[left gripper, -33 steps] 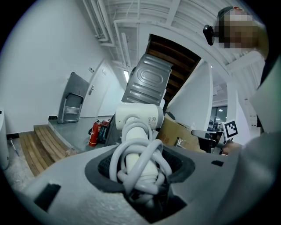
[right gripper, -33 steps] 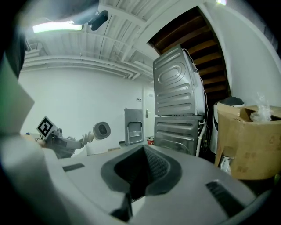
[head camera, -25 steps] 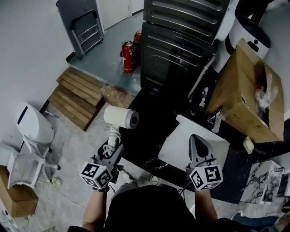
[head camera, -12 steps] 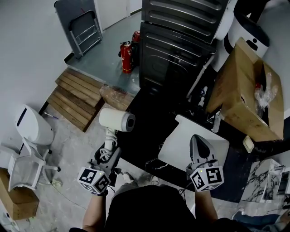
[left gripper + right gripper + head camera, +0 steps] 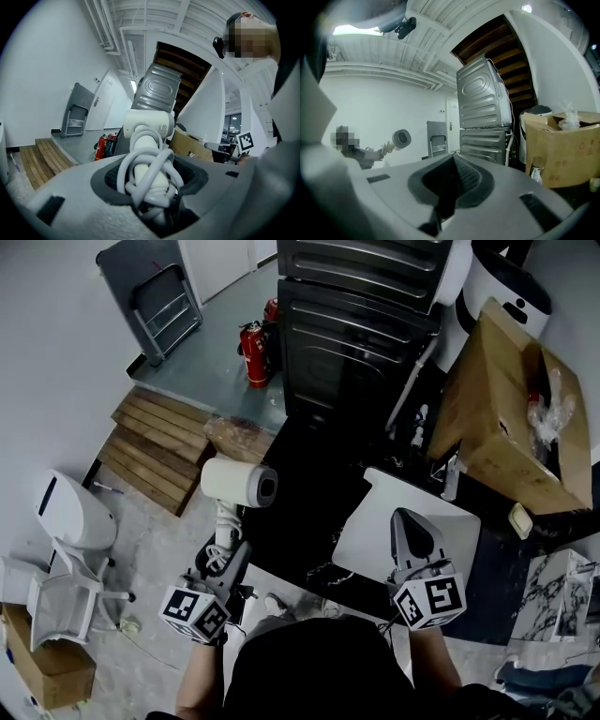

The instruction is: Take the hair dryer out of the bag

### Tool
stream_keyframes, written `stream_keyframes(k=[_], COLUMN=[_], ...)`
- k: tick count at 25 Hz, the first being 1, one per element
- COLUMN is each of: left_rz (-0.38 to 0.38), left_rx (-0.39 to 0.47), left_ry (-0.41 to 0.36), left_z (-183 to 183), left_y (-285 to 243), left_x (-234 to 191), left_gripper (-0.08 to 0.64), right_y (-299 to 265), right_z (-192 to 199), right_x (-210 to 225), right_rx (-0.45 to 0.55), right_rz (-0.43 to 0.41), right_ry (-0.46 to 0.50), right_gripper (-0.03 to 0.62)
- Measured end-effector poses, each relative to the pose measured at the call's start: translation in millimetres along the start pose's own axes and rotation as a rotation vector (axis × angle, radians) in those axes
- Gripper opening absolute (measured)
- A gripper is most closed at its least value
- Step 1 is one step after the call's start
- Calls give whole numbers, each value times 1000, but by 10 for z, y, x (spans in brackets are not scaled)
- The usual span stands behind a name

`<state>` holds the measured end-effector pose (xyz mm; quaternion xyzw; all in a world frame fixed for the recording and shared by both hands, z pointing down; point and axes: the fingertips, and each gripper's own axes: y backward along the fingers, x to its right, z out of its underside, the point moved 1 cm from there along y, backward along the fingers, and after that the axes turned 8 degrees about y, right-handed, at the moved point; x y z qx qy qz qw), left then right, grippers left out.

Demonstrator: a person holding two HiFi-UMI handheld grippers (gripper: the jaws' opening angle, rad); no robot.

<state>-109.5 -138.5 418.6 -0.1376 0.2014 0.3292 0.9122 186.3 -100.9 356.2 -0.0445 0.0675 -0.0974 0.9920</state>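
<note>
1 hair dryer (image 5: 239,484) is out in the open air with no bag around it, its cord-wrapped handle clamped in the left hand-held gripper (image 5: 225,554), the right hand-held gripper (image 5: 412,531) closed and empty, so the removal looks essentially done.

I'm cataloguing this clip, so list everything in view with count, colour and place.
hair dryer: 1, white, in left claw, cord wound on handle
metal appliances: 2, dark grey, stacked, top centre
fire extinguisher: 1 clear, red, left of appliances
cardboard boxes: 2, brown, upper right, lower left
wooden pallet: 1, brown, floor left
flat panel: 1, white, under right claw
left claw: grey, shut on hair dryer
right claw: grey, shut, empty
</note>
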Motion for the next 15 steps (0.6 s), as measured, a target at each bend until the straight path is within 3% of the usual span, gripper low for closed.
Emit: stream_keyframes(k=[15], left_rz=[30], left_rx=[-6], left_ry=[-20], left_z=[-89], left_y=[-64], left_x=[-26], left_gripper=[244], right_y=[-68], right_z=[-77], right_x=[-26], right_rx=[3], right_rz=[10], right_ry=[21], right_gripper=[12])
